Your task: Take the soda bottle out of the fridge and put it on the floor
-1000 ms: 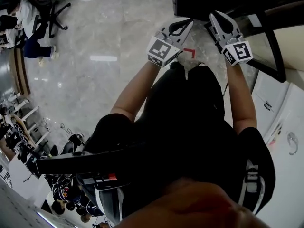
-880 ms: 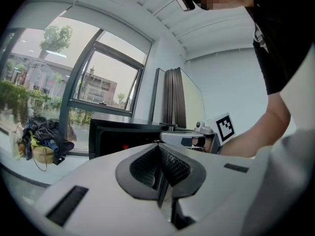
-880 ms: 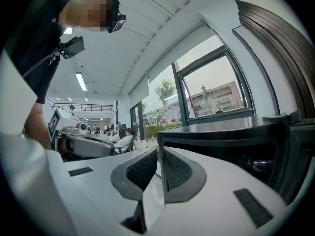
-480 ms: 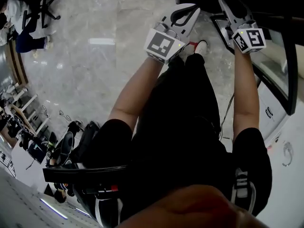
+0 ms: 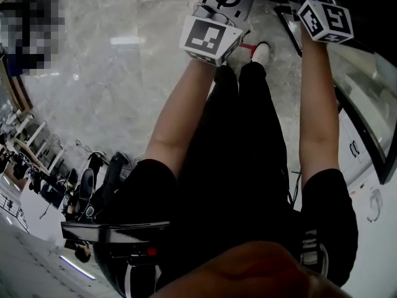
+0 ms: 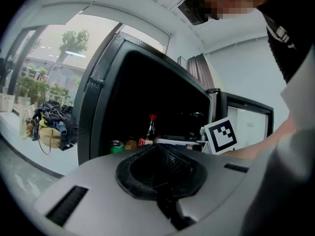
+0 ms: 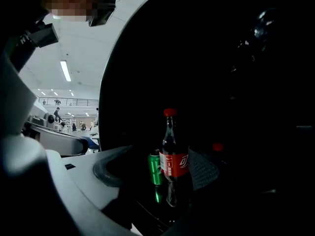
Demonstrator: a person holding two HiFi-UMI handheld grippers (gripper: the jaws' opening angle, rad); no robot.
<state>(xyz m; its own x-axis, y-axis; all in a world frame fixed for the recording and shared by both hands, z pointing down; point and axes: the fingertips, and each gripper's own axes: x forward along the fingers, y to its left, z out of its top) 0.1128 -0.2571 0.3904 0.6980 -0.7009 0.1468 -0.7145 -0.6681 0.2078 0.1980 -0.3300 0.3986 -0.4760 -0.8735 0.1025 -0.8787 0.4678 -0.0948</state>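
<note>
Our left gripper is clenched on nothing. Its smooth grey plastic jaws meet along a seam, and the black, finely meshed pads fold together into a shallow hollow. Our right gripper has just been opening its jaws, and they now stand released: a matte grey shell with a black rubbery rim on one side, a dotted black pad on the other.

The soda bottle stands upright in line with that gap, on a glossy dark shelf inside the fridge. In this gloom we cannot say whether it is already between the pads or just ahead of them, but neither pad presses on it. It is slender and contoured, clear-walled and filled with dark liquid. It has a red cap and a red wrap label with white script too blurred for us to read.

A green can, round and shiny, stands just beside the bottle and is mirrored in the shelf. The fridge has a black frame around an unlit interior. Below us the floor is polished, grey and marble-veined.
</note>
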